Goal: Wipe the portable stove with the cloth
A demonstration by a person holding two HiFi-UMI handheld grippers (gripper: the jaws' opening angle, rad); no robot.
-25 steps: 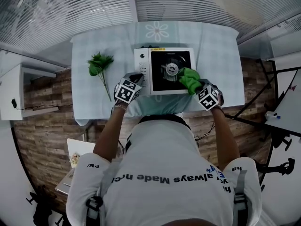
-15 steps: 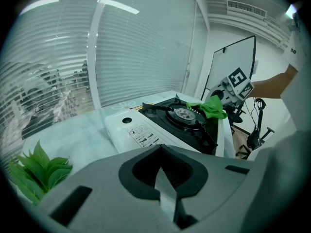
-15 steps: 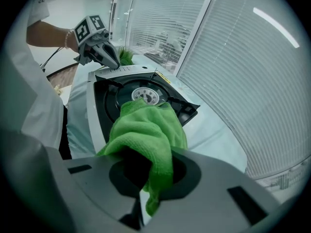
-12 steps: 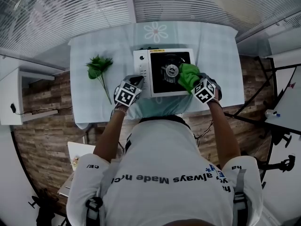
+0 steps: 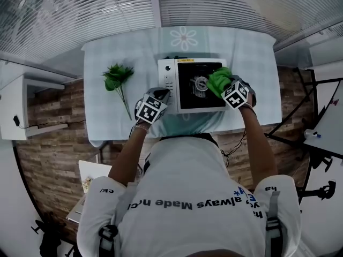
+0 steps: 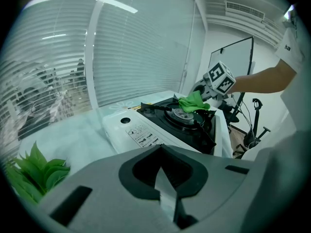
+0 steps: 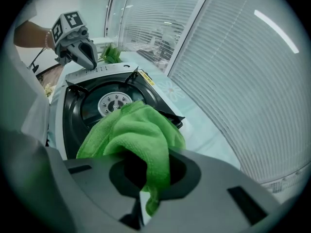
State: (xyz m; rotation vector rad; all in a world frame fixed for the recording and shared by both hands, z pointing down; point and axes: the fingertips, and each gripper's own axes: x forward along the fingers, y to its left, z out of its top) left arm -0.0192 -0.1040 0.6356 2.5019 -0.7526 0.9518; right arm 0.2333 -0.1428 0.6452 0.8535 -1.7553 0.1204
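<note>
Pale checked table (image 5: 252, 63), portable stove (image 5: 167, 75) centred, leafy sprig (image 5: 118, 76) at left

the cloth (image 5: 218, 81) hides the right of the portable stove (image 5: 167, 79) (its panel print is too small to read).

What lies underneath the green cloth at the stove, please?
The green microfibre cloth, clamped in the right hand-held gripper, hangs over the black burner well of the white stove, beside the round silver burner head. The patch directly beneath it is covered.
</note>
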